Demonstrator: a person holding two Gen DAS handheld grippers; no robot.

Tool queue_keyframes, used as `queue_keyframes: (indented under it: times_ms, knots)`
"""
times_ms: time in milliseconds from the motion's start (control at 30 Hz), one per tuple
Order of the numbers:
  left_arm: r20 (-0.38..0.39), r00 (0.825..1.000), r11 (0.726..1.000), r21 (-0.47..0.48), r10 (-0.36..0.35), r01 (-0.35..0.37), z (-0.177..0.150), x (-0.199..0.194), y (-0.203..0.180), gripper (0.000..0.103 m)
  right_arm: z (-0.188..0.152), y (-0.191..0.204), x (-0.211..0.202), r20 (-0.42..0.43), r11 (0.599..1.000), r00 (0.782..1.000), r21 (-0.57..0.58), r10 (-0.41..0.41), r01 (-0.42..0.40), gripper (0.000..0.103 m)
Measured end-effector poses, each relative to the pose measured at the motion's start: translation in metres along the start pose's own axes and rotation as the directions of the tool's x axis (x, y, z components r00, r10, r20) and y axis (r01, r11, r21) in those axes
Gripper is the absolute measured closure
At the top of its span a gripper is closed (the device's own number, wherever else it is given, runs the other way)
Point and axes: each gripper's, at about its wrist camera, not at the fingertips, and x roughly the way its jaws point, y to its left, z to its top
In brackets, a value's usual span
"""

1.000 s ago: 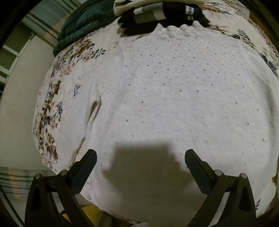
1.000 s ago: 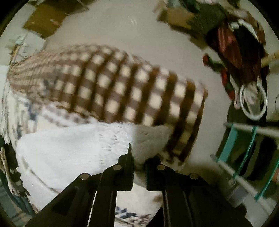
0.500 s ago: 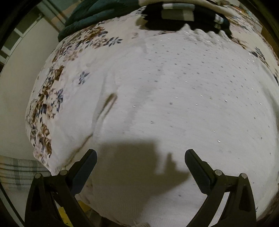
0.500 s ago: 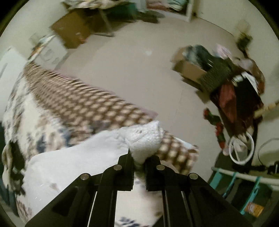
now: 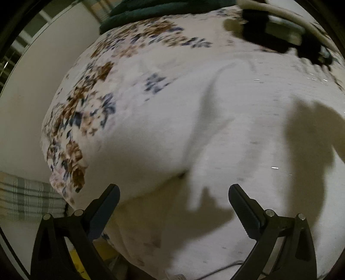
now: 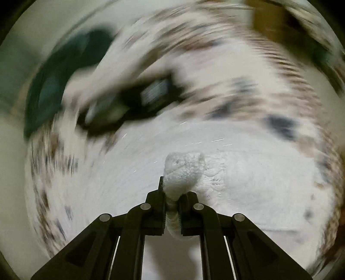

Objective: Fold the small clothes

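A white knit sweater (image 5: 248, 133) with small sparkly dots lies spread on a floral bed cover (image 5: 90, 112). My left gripper (image 5: 173, 191) is open and empty, just above the sweater's near left part, where a fold ridge runs up the cloth. My right gripper (image 6: 172, 193) is shut on a bunched knit edge of the sweater (image 6: 183, 170) and holds it lifted over the rest of the garment (image 6: 133, 172). The right wrist view is heavily motion-blurred.
A dark and cream folded pile (image 5: 280, 36) sits at the far edge of the bed; it also shows in the right wrist view (image 6: 133, 99). A dark green garment (image 5: 155, 10) lies behind it. A plaid cloth (image 5: 23, 193) hangs at the bed's left side.
My right gripper has swung round with the sweater's edge, from facing the floor to facing across the bed. My left gripper has shifted toward the sweater's left side.
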Motion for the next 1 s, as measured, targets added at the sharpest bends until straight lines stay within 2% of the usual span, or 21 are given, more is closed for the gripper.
queue_keyframes:
  times_ms: [67, 100, 200, 267, 300, 367, 400, 433, 500, 567, 633, 700, 767, 833, 900, 967, 1000]
  knots:
    - [-0.015, 1.0, 1.0, -0.025, 0.004, -0.004, 0.002, 0.013, 0.014, 0.0, -0.008, 0.061, 0.056, -0.093, 0.996, 0.996, -0.089, -0.01, 0.002, 0.094]
    - [-0.018, 1.0, 0.999, -0.034, 0.006, -0.007, 0.003, 0.017, 0.019, 0.0, -0.014, 0.08, 0.07, -0.114, 0.993, 0.993, -0.118, -0.024, 0.01, 0.094]
    - [-0.019, 1.0, 0.998, -0.061, 0.005, -0.006, 0.01, 0.031, 0.034, 0.0, -0.024, 0.122, 0.113, -0.157, 0.984, 0.987, -0.18, -0.044, 0.015, 0.094]
    - [-0.016, 1.0, 0.997, -0.083, -0.002, 0.001, 0.016, 0.037, 0.046, 0.0, -0.027, 0.136, 0.134, -0.178, 0.98, 0.981, -0.194, -0.082, 0.046, 0.093]
    - [-0.013, 1.0, 0.995, -0.096, -0.003, 0.002, 0.018, 0.038, 0.053, 0.0, -0.031, 0.135, 0.136, -0.186, 0.98, 0.979, -0.195, -0.085, 0.048, 0.091]
    - [-0.014, 1.0, 0.993, -0.122, -0.007, 0.005, 0.02, 0.039, 0.066, 0.0, -0.033, 0.128, 0.136, -0.21, 0.987, 0.977, -0.163, -0.041, 0.006, 0.084]
    - [-0.026, 0.999, 0.989, -0.146, -0.022, 0.018, 0.019, 0.039, 0.079, 0.0, -0.034, 0.12, 0.13, -0.223, 0.991, 0.975, -0.132, 0.008, -0.039, 0.068]
    - [-0.035, 0.999, 0.986, -0.167, -0.036, 0.029, 0.018, 0.038, 0.089, 0.0, -0.035, 0.112, 0.123, -0.224, 0.992, 0.973, -0.1, 0.048, -0.072, 0.048]
    - [-0.056, 0.995, 0.966, -0.251, -0.085, 0.068, 0.007, 0.034, 0.125, 0.0, -0.038, 0.093, 0.101, -0.201, 0.992, 0.974, -0.05, 0.103, -0.116, 0.033]
    - [-0.079, 0.989, 0.937, -0.336, -0.127, 0.094, -0.009, 0.032, 0.158, 0.0, -0.044, 0.077, 0.083, -0.196, 0.992, 0.973, -0.023, 0.119, -0.126, 0.029]
    - [-0.113, 0.975, 0.897, -0.423, -0.192, 0.128, -0.029, 0.039, 0.188, 0.0, -0.048, 0.061, 0.07, -0.201, 0.989, 0.969, 0.01, 0.145, -0.146, 0.028]
    - [-0.148, 0.948, 0.841, -0.514, -0.282, 0.17, -0.052, 0.056, 0.214, 0.0, -0.058, 0.048, 0.063, -0.221, 0.99, 0.966, 0.036, 0.138, -0.134, 0.028]
    - [-0.14, 0.915, 0.749, -0.626, -0.379, 0.215, -0.075, 0.077, 0.235, 0.001, -0.068, 0.029, 0.057, -0.236, 0.991, 0.963, 0.066, 0.129, -0.116, 0.028]
    - [-0.096, 0.865, 0.605, -0.752, -0.492, 0.261, -0.093, 0.102, 0.247, 0.004, -0.081, 0.009, 0.054, -0.257, 0.992, 0.96, 0.088, 0.107, -0.087, 0.028]
    - [-0.006, 0.803, 0.424, -0.851, -0.595, 0.309, -0.105, 0.125, 0.248, 0.006, -0.096, -0.005, 0.057, -0.277, 0.993, 0.958, 0.108, 0.074, -0.046, 0.028]
    - [0.067, 0.757, 0.274, -0.909, -0.649, 0.315, -0.113, 0.143, 0.244, 0.008, -0.105, -0.013, 0.062, -0.288, 0.991, 0.956, 0.131, 0.054, -0.016, 0.028]
    - [0.091, 0.749, 0.219, -0.927, -0.657, 0.305, -0.116, 0.151, 0.241, 0.017, -0.109, -0.016, 0.064, -0.29, 0.99, 0.956, 0.141, 0.044, -0.003, 0.028]
